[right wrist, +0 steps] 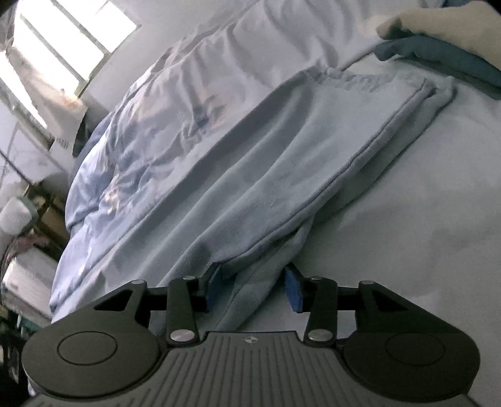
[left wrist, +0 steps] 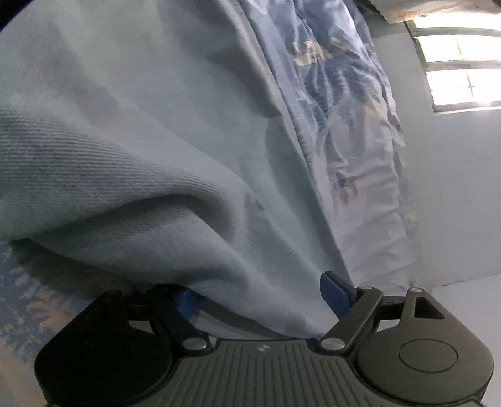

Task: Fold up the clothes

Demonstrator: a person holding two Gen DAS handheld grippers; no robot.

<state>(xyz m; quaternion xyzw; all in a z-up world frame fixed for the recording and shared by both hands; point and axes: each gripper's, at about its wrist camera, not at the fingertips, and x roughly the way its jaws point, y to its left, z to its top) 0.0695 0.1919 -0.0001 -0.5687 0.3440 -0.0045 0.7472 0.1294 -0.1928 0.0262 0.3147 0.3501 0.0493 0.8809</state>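
Observation:
A light blue fleece garment (right wrist: 313, 150) lies folded lengthwise on the pale bed sheet (right wrist: 422, 219), its hem toward the far end. My right gripper (right wrist: 253, 286) stands open at its near end. A narrow strip of the cloth runs loose between the blue pads (right wrist: 292, 291) with a gap on each side. In the left wrist view the same garment (left wrist: 156, 156) fills the picture in a thick rolled fold. My left gripper (left wrist: 261, 296) has its jaws wide apart, with the cloth draped across the gap and over the left pad (left wrist: 188, 302).
A blue patterned duvet (right wrist: 141, 125) (left wrist: 344, 94) is bunched along the wall side of the bed. A dark blue folded item (right wrist: 438, 59) and a beige one (right wrist: 454, 25) sit beyond the garment. A bright window (right wrist: 62, 40) and cluttered shelves (right wrist: 22, 250) are on the left.

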